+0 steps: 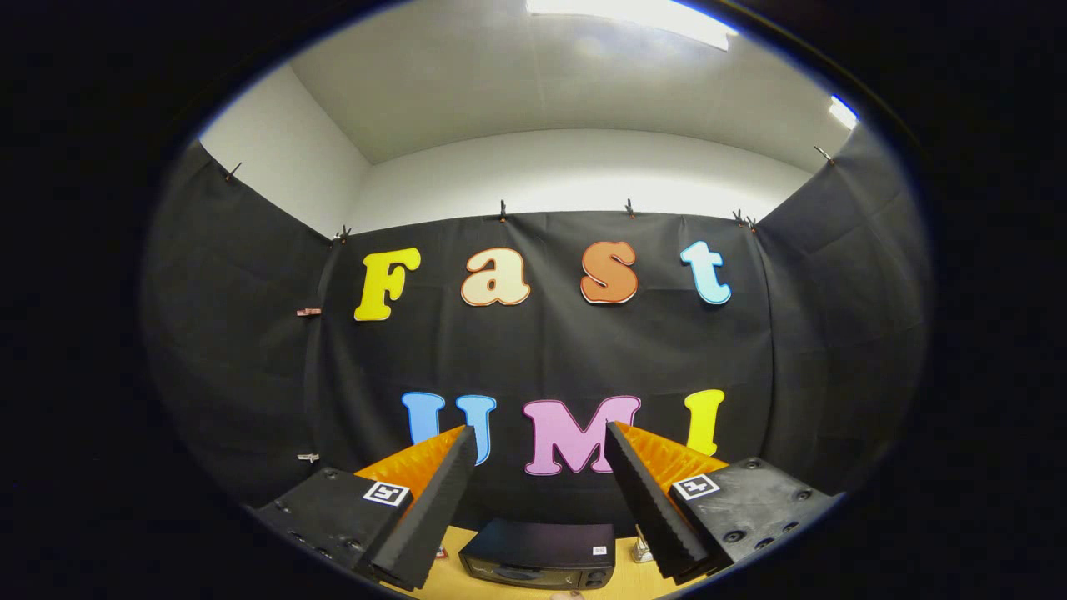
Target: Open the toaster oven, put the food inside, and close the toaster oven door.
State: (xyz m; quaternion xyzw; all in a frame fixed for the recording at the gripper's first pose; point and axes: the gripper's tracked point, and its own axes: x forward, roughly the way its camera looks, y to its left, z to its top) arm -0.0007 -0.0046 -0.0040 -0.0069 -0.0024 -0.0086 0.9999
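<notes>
The gripper (539, 437) points at the booth's back wall, its fingers spread wide apart and holding nothing. The toaster oven (538, 553) sits low between them on a wooden table (621, 579). Reaching the door probably means tilting down first, then approaching squarely.

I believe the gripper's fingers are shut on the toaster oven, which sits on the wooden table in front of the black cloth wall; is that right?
Not quite. In the gripper view the gripper is open, its fingers spread wide and holding nothing. The toaster oven sits below and beyond them on the wooden table, in front of the black cloth wall.
</notes>
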